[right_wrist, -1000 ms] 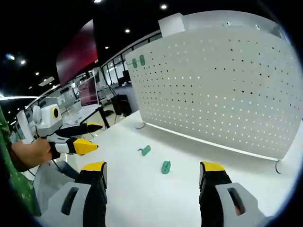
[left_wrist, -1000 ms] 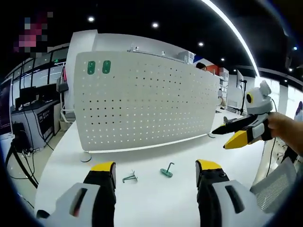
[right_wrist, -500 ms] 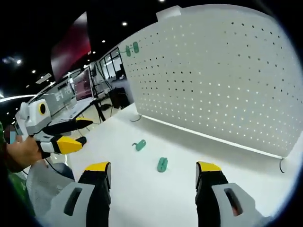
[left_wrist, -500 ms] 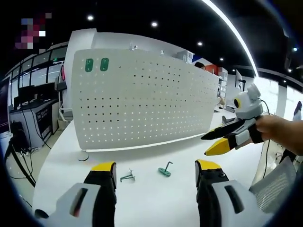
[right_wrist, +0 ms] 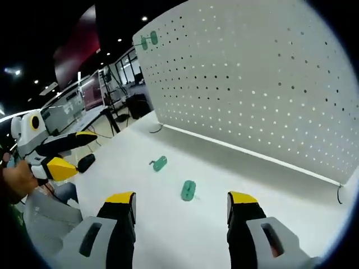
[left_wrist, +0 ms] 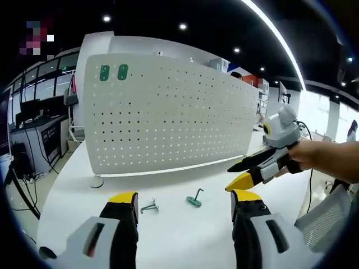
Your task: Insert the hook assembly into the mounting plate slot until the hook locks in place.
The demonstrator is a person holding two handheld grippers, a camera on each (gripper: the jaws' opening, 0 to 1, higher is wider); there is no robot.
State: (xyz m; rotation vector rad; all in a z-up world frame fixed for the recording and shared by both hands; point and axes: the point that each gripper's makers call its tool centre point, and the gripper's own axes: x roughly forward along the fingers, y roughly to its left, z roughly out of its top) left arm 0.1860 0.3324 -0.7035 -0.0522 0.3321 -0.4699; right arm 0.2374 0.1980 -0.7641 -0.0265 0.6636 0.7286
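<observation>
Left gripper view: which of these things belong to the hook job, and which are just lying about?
Job:
- green hook nearer my jaws
- second green hook
- white pegboard
- right hand-held gripper, jaws apart

Just about:
- two green pieces already on the pegboard
- desks with monitors

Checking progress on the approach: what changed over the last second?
The right gripper moved in toward the two green plastic hooks on the white table, jaws open, gripping nothing. Left gripper open. Hooks unmoved; two green pieces remain on the white perforated pegboard.
</observation>
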